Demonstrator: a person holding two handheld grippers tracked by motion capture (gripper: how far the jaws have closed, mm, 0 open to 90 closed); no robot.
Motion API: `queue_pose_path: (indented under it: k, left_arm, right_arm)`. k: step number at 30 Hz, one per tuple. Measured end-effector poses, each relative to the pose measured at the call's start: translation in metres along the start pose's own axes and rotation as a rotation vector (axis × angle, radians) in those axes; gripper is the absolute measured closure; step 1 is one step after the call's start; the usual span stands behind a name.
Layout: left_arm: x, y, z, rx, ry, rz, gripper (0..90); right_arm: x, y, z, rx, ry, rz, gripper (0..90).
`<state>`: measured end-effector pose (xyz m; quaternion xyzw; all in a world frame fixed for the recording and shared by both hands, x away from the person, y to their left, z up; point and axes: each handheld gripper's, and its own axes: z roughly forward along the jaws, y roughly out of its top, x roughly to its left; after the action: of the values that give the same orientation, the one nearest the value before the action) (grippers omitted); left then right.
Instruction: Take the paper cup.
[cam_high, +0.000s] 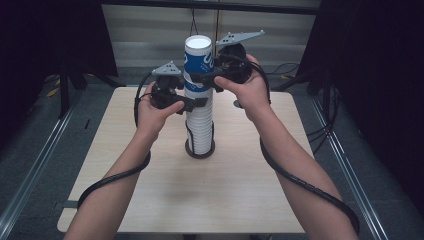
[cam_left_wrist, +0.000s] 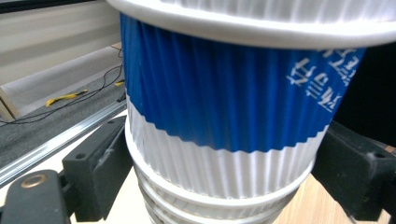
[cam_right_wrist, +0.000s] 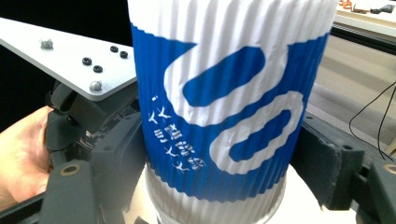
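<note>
At the centre of the desk (cam_high: 150, 200), a tall stack of ribbed paper cups (cam_high: 200, 125) stands upright on a dark ring base, with the blue-and-white top cup (cam_high: 198, 62) nested at its summit. The right claw (cam_high: 200, 77), entering from 3 o'clock, is clenched on the top cup's blue band; the left claw (cam_high: 197, 103), entering from 9 o'clock, grasps the stack just below it. Judged light, thin-walled and easily crushed, the cup calls for gentle mid-wall pressure, avoiding the rim.
</note>
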<state>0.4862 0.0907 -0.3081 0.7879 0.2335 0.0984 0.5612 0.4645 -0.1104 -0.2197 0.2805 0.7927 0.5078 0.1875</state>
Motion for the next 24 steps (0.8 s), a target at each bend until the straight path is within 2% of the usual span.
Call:
queue_pose_path:
  k: [24]
  left_arm:
    - [-0.0009, -0.001, 0.0005, -0.009, 0.002, 0.002, 11.6]
  right_arm:
    - [-0.004, 0.0049, -0.0081, -0.051, 0.021, 0.056, 23.6]
